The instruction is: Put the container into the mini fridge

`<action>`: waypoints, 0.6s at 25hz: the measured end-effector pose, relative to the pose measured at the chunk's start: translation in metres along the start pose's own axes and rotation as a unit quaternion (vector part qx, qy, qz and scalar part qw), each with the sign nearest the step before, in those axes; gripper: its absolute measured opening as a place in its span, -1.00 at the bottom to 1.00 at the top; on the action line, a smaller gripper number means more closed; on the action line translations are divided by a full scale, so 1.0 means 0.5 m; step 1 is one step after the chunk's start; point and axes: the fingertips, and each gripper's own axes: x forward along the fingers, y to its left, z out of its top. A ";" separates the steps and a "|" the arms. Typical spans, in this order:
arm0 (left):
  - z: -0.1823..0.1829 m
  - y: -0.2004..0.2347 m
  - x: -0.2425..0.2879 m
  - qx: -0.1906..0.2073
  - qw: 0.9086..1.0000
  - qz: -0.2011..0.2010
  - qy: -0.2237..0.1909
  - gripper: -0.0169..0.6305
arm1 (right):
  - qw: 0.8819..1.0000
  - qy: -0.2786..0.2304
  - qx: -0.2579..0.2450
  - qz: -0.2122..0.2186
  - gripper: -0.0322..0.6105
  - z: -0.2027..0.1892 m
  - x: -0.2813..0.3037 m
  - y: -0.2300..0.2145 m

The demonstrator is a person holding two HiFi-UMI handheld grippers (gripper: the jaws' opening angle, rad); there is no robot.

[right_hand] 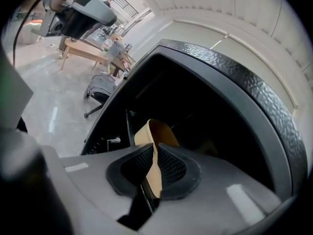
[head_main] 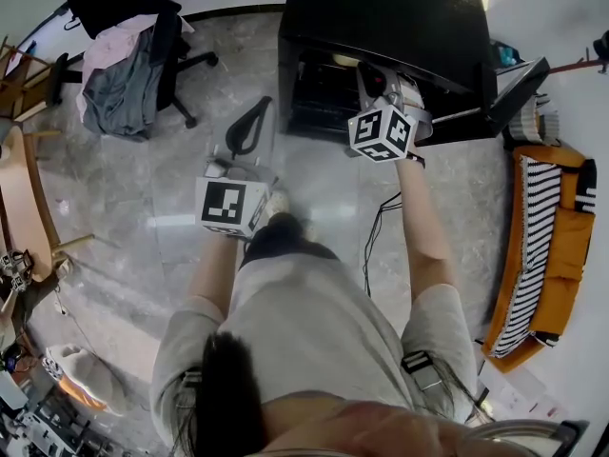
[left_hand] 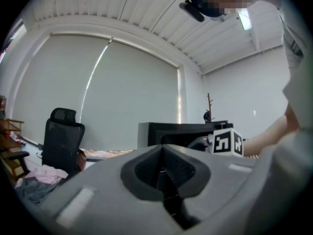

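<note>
Container (right_hand: pixel 159 131) pinched in right gripper (right_hand: pixel 155 165), dark mouth of open black mini fridge (right_hand: pixel 234 87) just ahead. Left gripper (left_hand: pixel 163 168) squeezed closed on nothing, office chair (left_hand: pixel 62 141) ahead-left of it. Glossy grey floor (head_main: pixel 124 188) below both.

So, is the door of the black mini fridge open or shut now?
Open: the black door of the black box-shaped mini fridge stands swung out sideways, exposing the dark inside.

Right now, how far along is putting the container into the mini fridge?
Done: the mini fridge has its door open, and the right gripper is shut on the tan container by its rim. In hand: that gripper holds it at the fridge opening. Left: set it inside and let go. The left gripper is shut, empty.
</note>
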 end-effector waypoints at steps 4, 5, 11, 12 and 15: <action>0.002 0.002 -0.003 0.002 1.000 0.003 0.000 -0.94 | 0.999 -0.010 0.034 -0.009 -0.93 0.000 -0.014 -0.002; 0.004 0.002 -0.004 0.003 1.000 0.003 -0.001 -0.94 | 0.999 -0.015 0.051 -0.008 -0.91 0.001 -0.021 0.000; 0.017 -0.008 -0.004 0.010 1.000 -0.002 -0.003 -0.94 | 0.977 -0.057 0.206 0.013 -0.91 0.007 -0.077 0.008; 0.018 -0.012 -0.004 0.012 1.000 -0.004 -0.004 -0.94 | 0.971 -0.063 0.232 0.016 -0.91 0.007 -0.087 0.008; 0.024 -0.027 -0.002 0.015 1.000 -0.012 -0.006 -0.94 | 0.958 -0.079 0.277 0.014 -0.91 0.009 -0.120 0.004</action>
